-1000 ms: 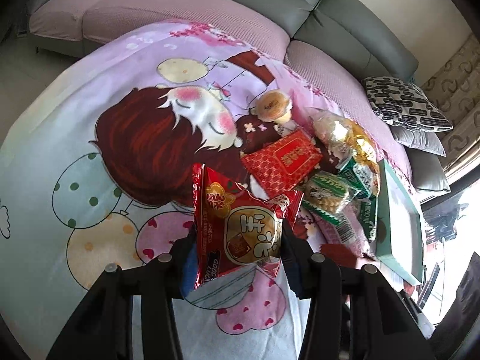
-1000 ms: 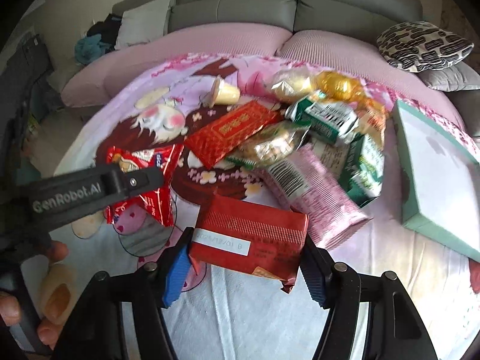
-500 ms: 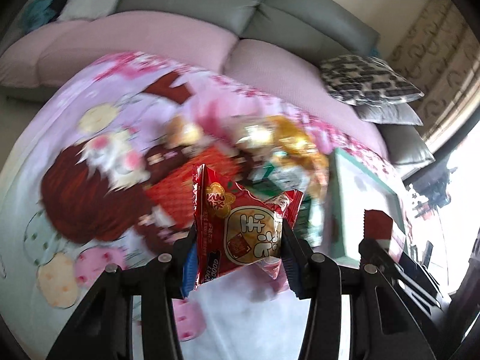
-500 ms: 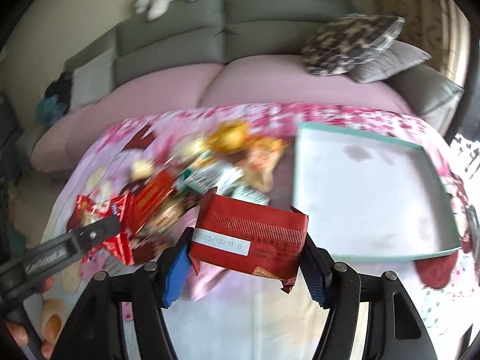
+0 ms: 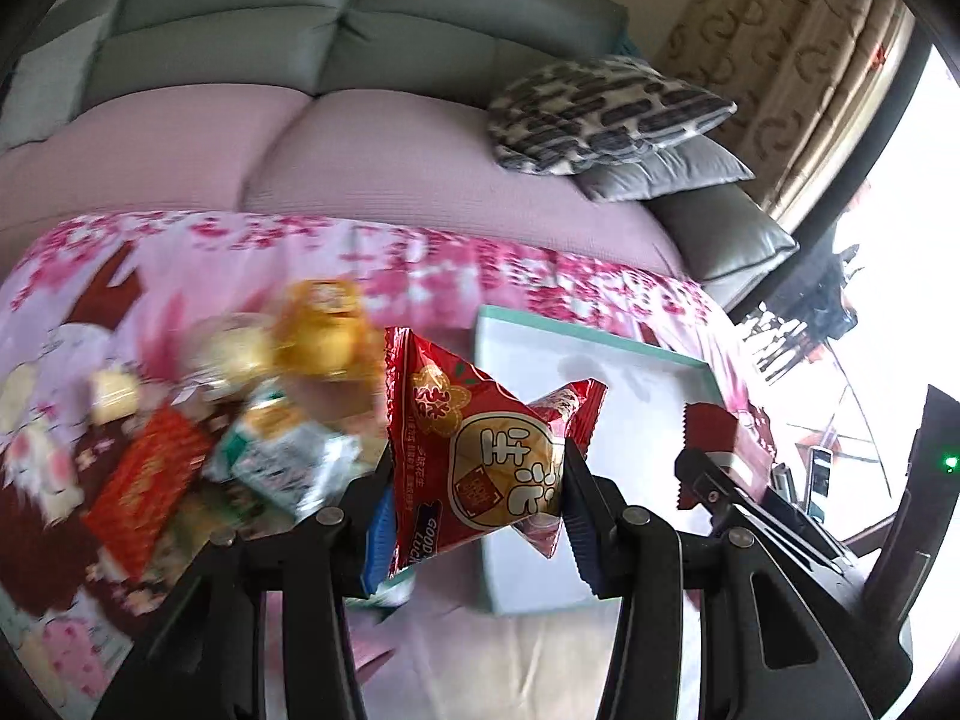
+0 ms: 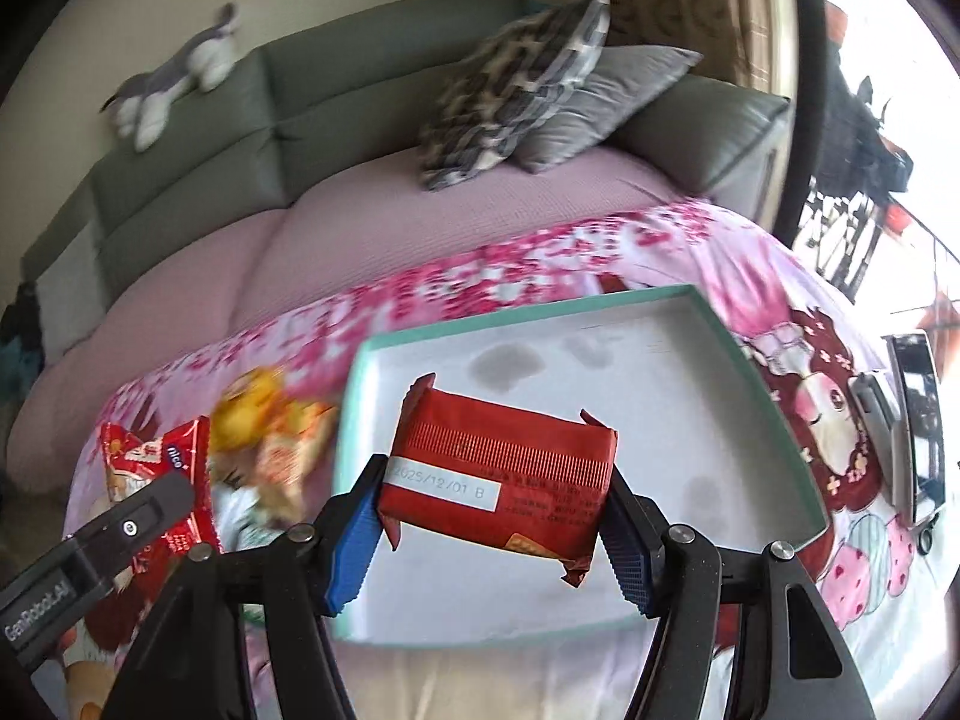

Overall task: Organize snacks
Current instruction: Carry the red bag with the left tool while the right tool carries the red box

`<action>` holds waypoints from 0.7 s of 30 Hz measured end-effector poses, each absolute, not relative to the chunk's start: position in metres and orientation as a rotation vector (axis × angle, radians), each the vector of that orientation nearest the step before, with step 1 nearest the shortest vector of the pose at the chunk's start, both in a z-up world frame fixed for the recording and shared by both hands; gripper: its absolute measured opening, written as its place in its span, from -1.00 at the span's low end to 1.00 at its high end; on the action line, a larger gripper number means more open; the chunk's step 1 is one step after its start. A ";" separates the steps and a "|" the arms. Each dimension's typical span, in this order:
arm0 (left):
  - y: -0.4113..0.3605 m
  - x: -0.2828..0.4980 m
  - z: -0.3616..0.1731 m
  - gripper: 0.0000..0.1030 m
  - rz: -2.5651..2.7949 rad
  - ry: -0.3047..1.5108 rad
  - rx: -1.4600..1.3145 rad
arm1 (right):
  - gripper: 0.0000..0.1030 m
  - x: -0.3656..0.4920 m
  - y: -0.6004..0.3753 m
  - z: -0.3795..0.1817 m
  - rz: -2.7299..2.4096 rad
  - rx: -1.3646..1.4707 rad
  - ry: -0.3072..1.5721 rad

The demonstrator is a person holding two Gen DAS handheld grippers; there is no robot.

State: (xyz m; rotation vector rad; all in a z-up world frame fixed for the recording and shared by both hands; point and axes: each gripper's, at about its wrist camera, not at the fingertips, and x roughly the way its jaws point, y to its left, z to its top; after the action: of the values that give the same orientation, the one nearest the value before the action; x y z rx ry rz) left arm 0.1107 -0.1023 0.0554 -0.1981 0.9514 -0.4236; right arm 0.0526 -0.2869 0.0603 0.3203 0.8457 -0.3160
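Left fingers clamped on red snack bag, raised above blanket. Right fingers gripping red packet, held over white tray. Tray just right of left fingers; blurred snack pile to their left, lying on blanket.

claw: black arms | blue ribbed pads | silver screws

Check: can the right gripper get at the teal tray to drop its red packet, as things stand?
Probably yes. The right gripper is shut on the red packet, in front of the teal tray. The tray looks empty, and nothing stands between them.
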 end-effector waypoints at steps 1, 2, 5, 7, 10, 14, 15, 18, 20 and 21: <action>-0.109 0.114 0.054 -0.04 -0.433 0.954 -0.195 | 0.33 0.054 -0.296 0.056 -0.323 0.336 0.841; -0.118 0.120 0.049 -0.04 -0.445 0.955 -0.192 | 0.33 0.055 -0.302 0.053 -0.327 0.347 0.840; -0.138 0.133 0.037 -0.04 -0.459 0.975 -0.177 | 0.33 0.061 -0.319 0.038 -0.342 0.371 0.849; -0.149 0.143 0.029 -0.04 -0.459 0.979 -0.174 | 0.33 0.065 -0.327 0.028 -0.348 0.387 0.859; -0.162 0.154 0.021 -0.03 -0.457 0.971 -0.153 | 0.33 0.066 -0.339 0.017 -0.354 0.418 0.864; -0.180 0.167 0.007 -0.03 -0.488 0.985 -0.152 | 0.33 0.068 -0.349 0.011 -0.357 0.424 0.851; -0.183 0.169 0.005 -0.03 -0.493 0.987 -0.150 | 0.33 0.068 -0.350 0.010 -0.357 0.430 0.850; -0.194 0.175 -0.002 -0.03 -0.503 0.988 -0.136 | 0.33 0.070 -0.356 0.004 -0.359 0.452 0.857; -0.202 0.177 -0.007 -0.03 -0.506 0.987 -0.125 | 0.33 0.071 -0.359 0.000 -0.359 0.455 0.864; -0.204 0.178 -0.010 -0.03 -0.504 0.990 -0.118 | 0.33 0.071 -0.361 -0.002 -0.364 0.459 0.867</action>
State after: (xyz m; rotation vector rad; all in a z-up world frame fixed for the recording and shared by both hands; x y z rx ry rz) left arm 0.1782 -0.2040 -0.0097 -0.1184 0.9903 -0.5043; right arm 0.0707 -0.3609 -0.0019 0.4594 0.8673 -0.3644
